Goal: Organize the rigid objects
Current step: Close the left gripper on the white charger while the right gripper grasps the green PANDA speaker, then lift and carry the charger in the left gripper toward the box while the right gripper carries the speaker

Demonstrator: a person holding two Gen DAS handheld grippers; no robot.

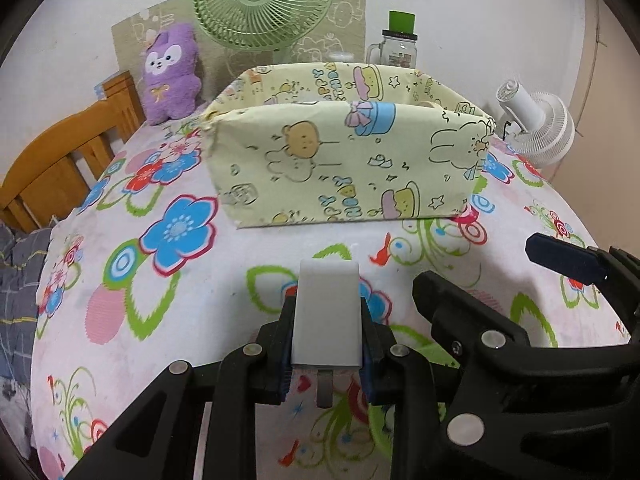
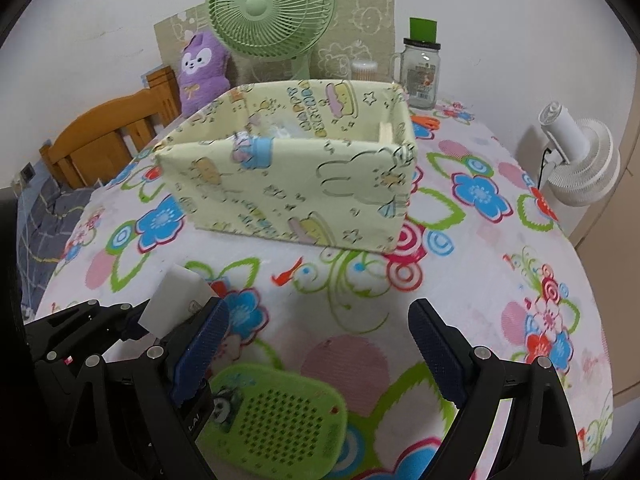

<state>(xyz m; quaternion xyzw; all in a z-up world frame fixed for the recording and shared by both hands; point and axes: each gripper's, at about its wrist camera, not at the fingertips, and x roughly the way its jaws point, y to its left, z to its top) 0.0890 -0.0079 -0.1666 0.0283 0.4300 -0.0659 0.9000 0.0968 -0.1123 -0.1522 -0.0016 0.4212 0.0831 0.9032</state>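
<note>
My left gripper [image 1: 326,320] is shut on a white charger plug [image 1: 326,308], whose metal prong points back toward the camera. It is held above the flowered tablecloth [image 1: 200,300], a little short of a pale yellow cartoon-print fabric box [image 1: 348,160]. In the right wrist view the same plug [image 2: 176,300] shows at lower left. My right gripper [image 2: 320,344] is open wide, with nothing pressed between its blue pads. A green perforated flat gadget [image 2: 280,416] lies on the cloth below it, nearer its left finger. The box [image 2: 300,184] stands ahead, open at the top.
At the back stand a green fan [image 1: 262,0], a purple plush toy [image 1: 170,72] and a glass jar with a green lid [image 2: 420,72]. A white fan [image 2: 580,168] sits off the table's right edge, a wooden chair [image 1: 60,160] at the left.
</note>
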